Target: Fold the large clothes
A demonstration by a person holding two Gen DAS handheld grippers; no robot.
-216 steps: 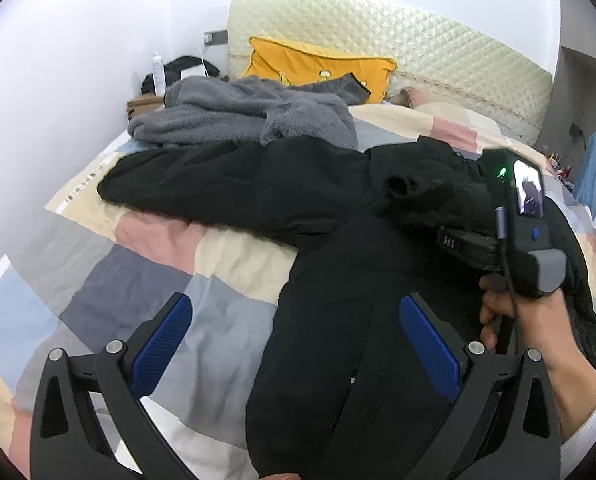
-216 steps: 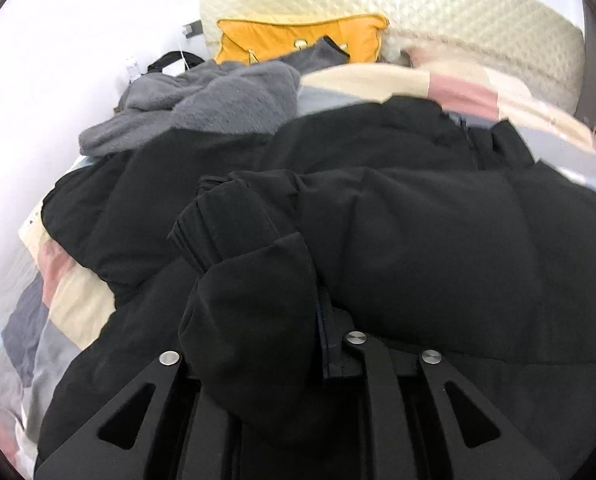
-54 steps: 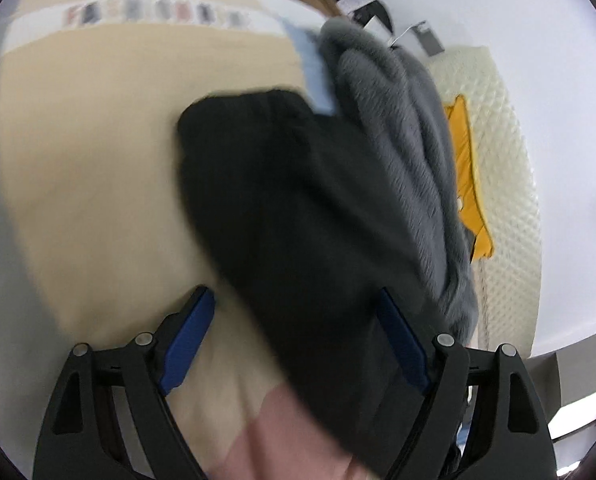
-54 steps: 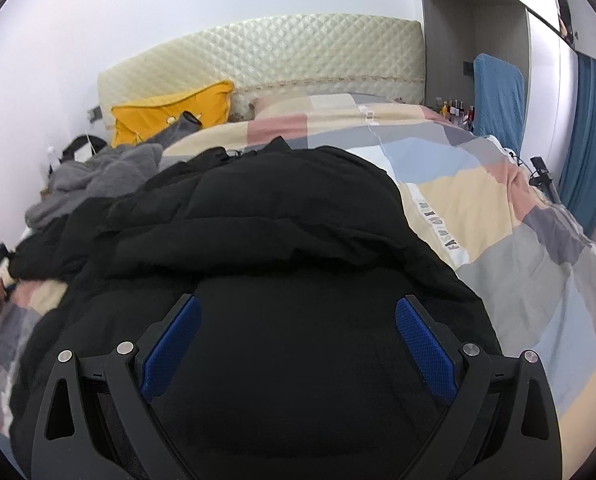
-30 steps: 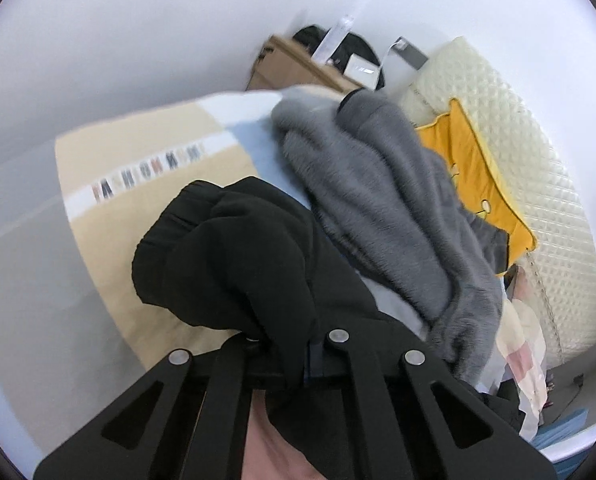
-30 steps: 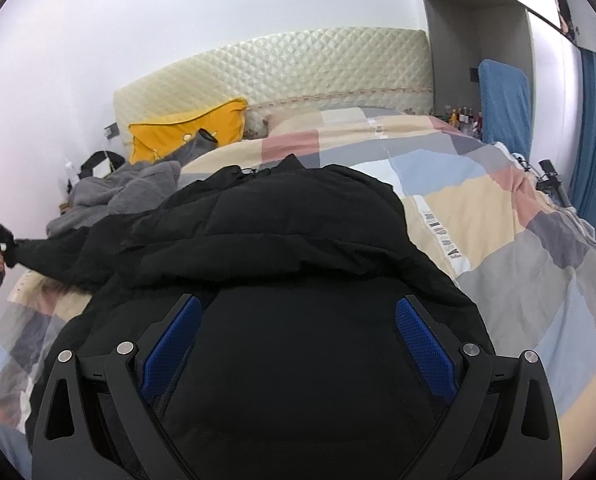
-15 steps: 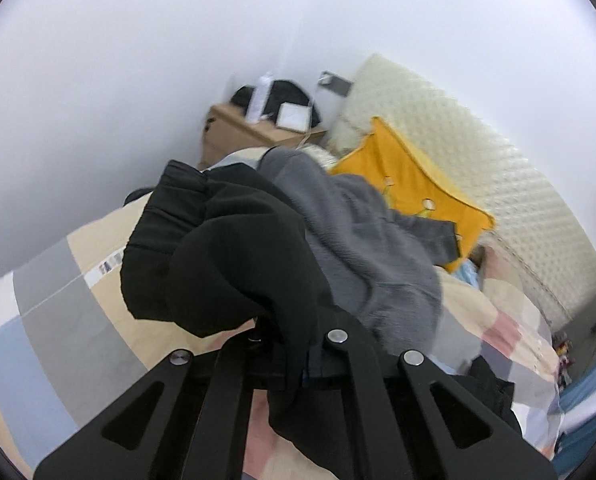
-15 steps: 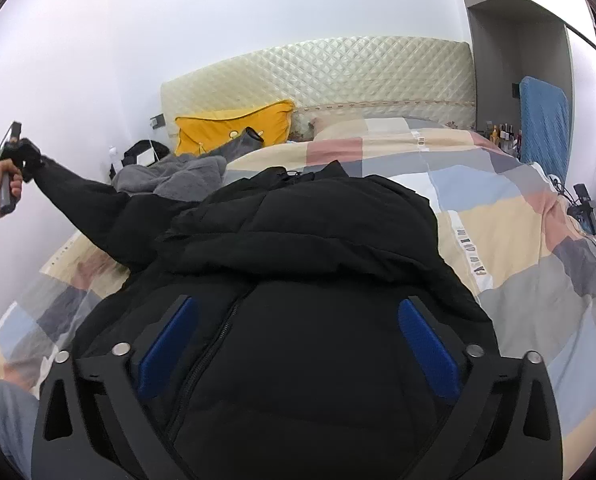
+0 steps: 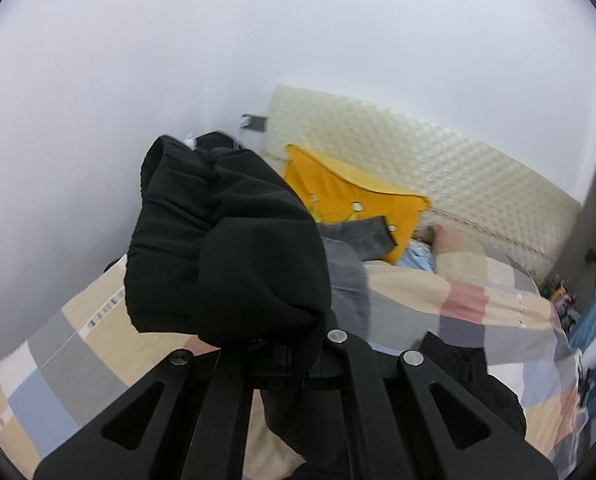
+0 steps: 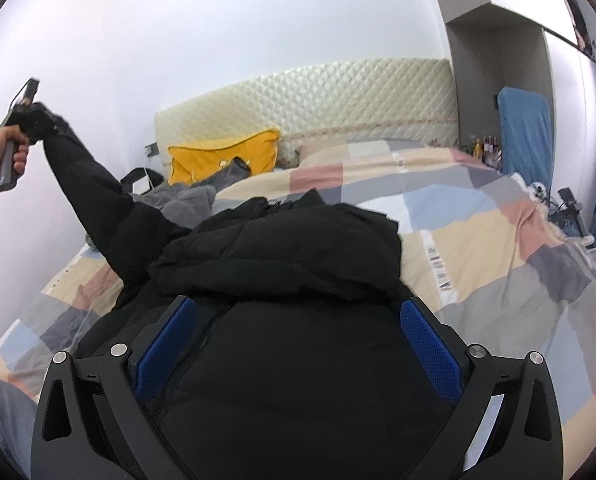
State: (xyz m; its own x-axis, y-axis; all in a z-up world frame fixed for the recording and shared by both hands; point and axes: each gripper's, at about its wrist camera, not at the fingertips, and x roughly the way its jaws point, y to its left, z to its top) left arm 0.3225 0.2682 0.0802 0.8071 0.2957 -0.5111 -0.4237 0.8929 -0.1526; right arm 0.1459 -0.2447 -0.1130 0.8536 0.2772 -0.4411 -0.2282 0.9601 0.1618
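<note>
A large black padded jacket (image 10: 290, 280) lies on the checked bedspread (image 10: 477, 240). My left gripper (image 9: 294, 344) is shut on the cuff of the jacket's left sleeve (image 9: 218, 248) and holds it high above the bed. In the right wrist view the left gripper (image 10: 30, 120) is at the far left, with the sleeve (image 10: 98, 200) stretched up to it from the jacket's body. My right gripper (image 10: 298, 340) is open and empty, low over the jacket's front, with its blue pads (image 10: 429, 348) on either side of the fabric.
A grey fleece garment (image 10: 182, 198) and a yellow pillow (image 10: 226, 156) lie near the quilted headboard (image 10: 317, 96). A white wall runs along the bed's left side. A blue chair (image 10: 525, 128) and small bottles (image 10: 483, 146) stand at the right.
My left gripper shut on the sleeve cuff and has lifted it up off the bed and away to the left. My right gripper let go of the other sleeve and stays open over the jacket.
</note>
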